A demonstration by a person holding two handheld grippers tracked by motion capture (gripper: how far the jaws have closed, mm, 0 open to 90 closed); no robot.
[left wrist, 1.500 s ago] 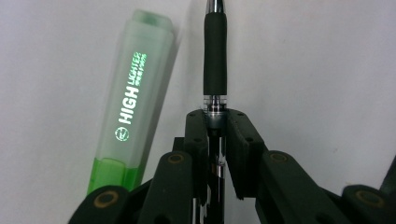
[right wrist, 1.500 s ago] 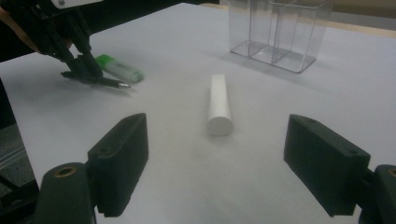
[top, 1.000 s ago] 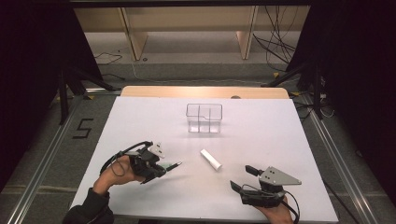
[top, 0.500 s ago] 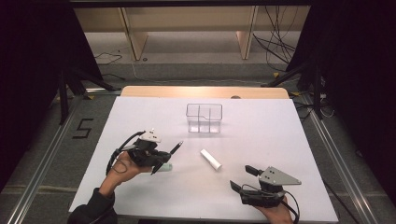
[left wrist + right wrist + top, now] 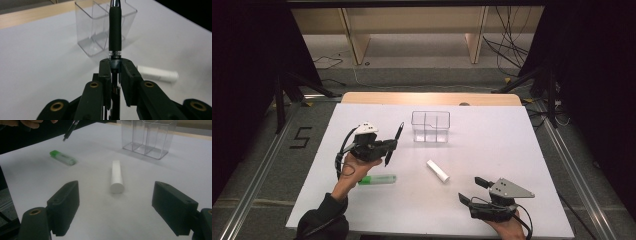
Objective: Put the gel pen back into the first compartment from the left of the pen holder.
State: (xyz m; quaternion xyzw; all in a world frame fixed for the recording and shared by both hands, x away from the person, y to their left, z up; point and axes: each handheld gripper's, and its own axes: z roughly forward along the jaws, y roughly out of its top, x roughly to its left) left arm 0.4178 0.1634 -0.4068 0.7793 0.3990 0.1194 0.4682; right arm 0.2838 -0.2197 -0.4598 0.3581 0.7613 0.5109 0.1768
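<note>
While the left gripper (image 5: pixel 387 146) squeezes a thin black pen (image 5: pixel 394 144) up above the white table (image 5: pixel 492 145), near the clear plastic box (image 5: pixel 431 126), the right gripper (image 5: pixel 117 207) rests wide open before a white tube (image 5: pixel 117 176).

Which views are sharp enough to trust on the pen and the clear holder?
Left gripper view: pen sharp, clear holder softer. Right gripper view: green highlighter blurred, white tube fairly crisp. High view: even light, dark surroundings, holder's walls faint.
</note>
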